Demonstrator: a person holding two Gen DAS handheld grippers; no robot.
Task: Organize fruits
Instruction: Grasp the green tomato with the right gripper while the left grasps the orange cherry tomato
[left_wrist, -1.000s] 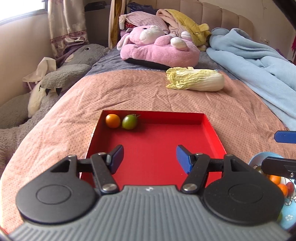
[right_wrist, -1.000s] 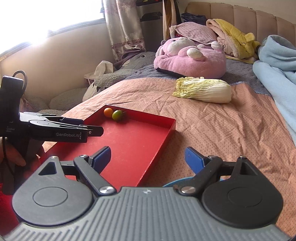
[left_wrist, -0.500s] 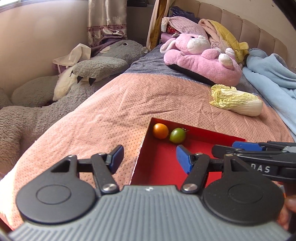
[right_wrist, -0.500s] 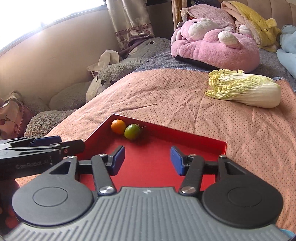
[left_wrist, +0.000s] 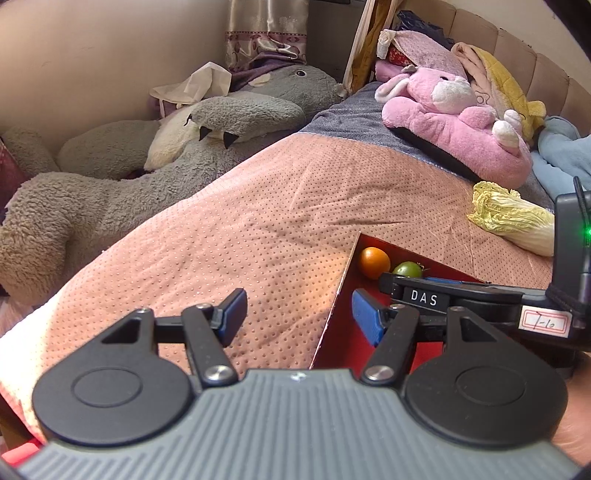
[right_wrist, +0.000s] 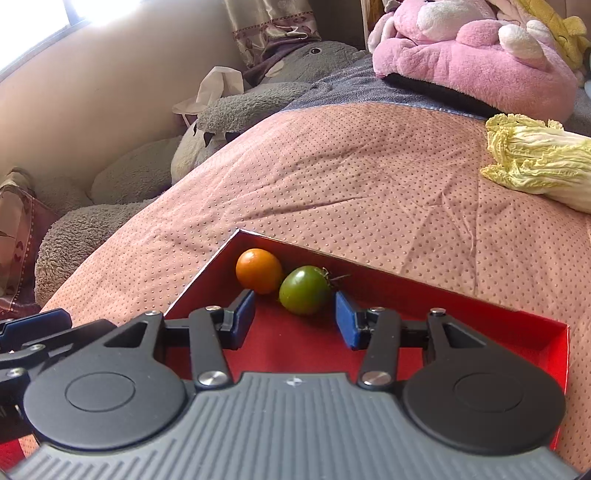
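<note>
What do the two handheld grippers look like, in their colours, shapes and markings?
The left gripper and the right gripper have the same build: a ribbed grey body, two round black discs, black linkage arms with silver pivot pins, and blue finger pads. The left wrist view shows the right gripper's side with a white "DAS" label, a handwritten sticker and a green light.

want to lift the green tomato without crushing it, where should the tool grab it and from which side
Grip the green tomato across its round middle, coming from the near, open side of the red tray. Its stem points right toward the far wall, and the orange tomato touches its left, so that pad needs to slip between them. The right tool is closing, nothing between its pads.
</note>
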